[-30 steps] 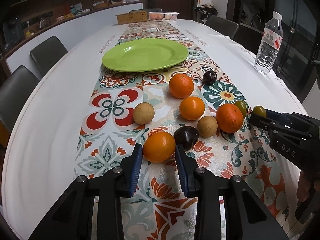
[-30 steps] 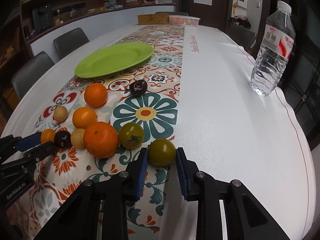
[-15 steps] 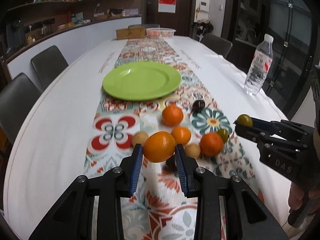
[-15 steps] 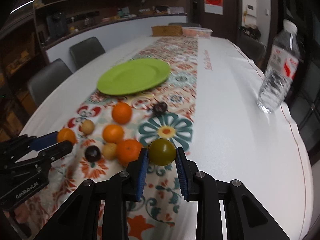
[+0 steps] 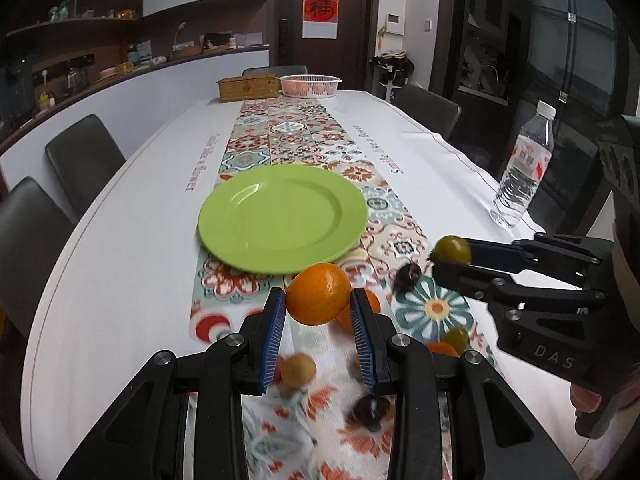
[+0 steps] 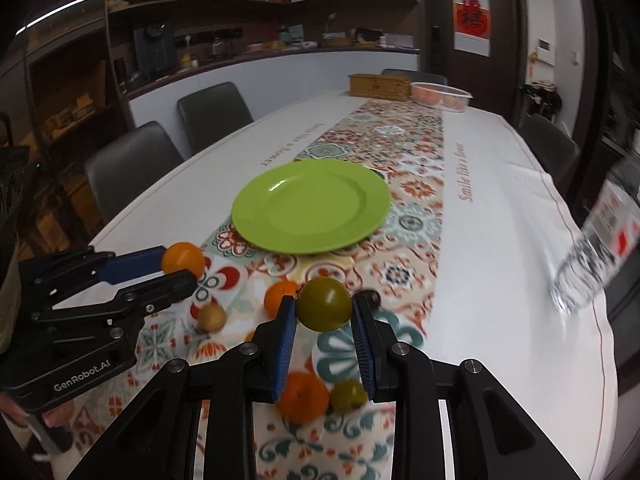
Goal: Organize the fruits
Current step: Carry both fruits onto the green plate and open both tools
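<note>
Left gripper (image 5: 319, 312) clamped on orange (image 5: 319, 299), pads pressing on opposite flanks at widest girth; fruit clear of table, lifted above patterned runner (image 5: 430, 308); right gripper (image 6: 324, 316) clamped on green fruit (image 6: 324, 309), likewise at mid-girth and off the surface; green plate (image 5: 224, 220) ahead of both sets of jaws, bare of fruit; remaining fruit below and behind fingertips, loose on runner; water bottle (image 5: 522, 172) well to the right of jaws, apart from fruit; probably firm rind on orange, tolerant of moderate squeeze, round and prone to roll on release; green fruit smooth-skinned, likely slippery and softer, best held lightly across centre; low release over plate advised, away from rim
</note>
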A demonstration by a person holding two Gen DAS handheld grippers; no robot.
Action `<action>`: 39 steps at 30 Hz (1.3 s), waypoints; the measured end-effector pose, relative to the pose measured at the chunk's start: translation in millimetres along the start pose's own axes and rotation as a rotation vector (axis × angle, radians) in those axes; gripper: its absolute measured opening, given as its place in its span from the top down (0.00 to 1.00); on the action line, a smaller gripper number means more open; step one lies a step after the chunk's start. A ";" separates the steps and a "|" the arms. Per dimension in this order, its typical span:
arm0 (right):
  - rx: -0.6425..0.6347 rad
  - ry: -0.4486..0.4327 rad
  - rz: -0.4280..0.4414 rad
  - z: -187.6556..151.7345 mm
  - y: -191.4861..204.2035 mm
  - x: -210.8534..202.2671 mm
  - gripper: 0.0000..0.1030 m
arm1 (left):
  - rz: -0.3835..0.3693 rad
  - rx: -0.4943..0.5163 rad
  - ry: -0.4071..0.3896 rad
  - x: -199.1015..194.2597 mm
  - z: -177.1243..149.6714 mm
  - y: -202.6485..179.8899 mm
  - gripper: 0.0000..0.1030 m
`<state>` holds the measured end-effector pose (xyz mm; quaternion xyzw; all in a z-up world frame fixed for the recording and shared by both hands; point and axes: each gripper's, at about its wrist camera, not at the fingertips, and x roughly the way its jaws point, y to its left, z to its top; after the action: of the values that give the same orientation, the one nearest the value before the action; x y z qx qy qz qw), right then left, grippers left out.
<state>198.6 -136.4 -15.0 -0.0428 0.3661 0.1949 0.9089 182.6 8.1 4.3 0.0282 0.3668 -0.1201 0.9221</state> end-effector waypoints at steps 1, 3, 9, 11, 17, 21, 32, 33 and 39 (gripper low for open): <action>-0.006 0.005 0.007 3.9 0.4 2.5 0.72 | -0.002 0.002 0.002 3.9 5.1 3.0 0.68; -0.025 0.015 0.030 15.9 2.0 12.4 0.72 | -0.004 0.000 0.007 10.9 12.6 8.9 0.68; -0.044 0.042 0.068 41.6 2.8 40.2 0.72 | -0.019 0.005 0.039 34.4 30.0 28.1 0.68; -0.052 0.054 0.066 48.9 2.7 51.6 0.72 | -0.027 0.004 0.045 42.4 34.1 33.3 0.68; -0.067 0.106 0.072 66.5 -2.0 91.3 0.72 | -0.038 -0.015 0.073 74.1 44.1 48.1 0.68; -0.054 0.137 0.079 73.5 -6.7 115.0 0.72 | -0.036 -0.022 0.101 96.3 43.2 56.4 0.68; -0.034 0.213 0.070 74.3 -12.9 151.7 0.72 | -0.017 -0.038 0.132 122.5 39.7 63.6 0.68; -0.030 0.211 0.068 74.1 -13.5 151.9 0.72 | -0.007 -0.033 0.126 121.6 39.9 63.1 0.66; -0.010 0.196 0.043 72.8 -18.1 142.9 0.60 | 0.033 -0.030 0.102 104.0 42.2 61.9 0.55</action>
<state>346.6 -90.8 -60.6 -0.0581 0.4531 0.2111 0.8641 298.9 41.3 -38.3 0.0262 0.4144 -0.0979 0.9044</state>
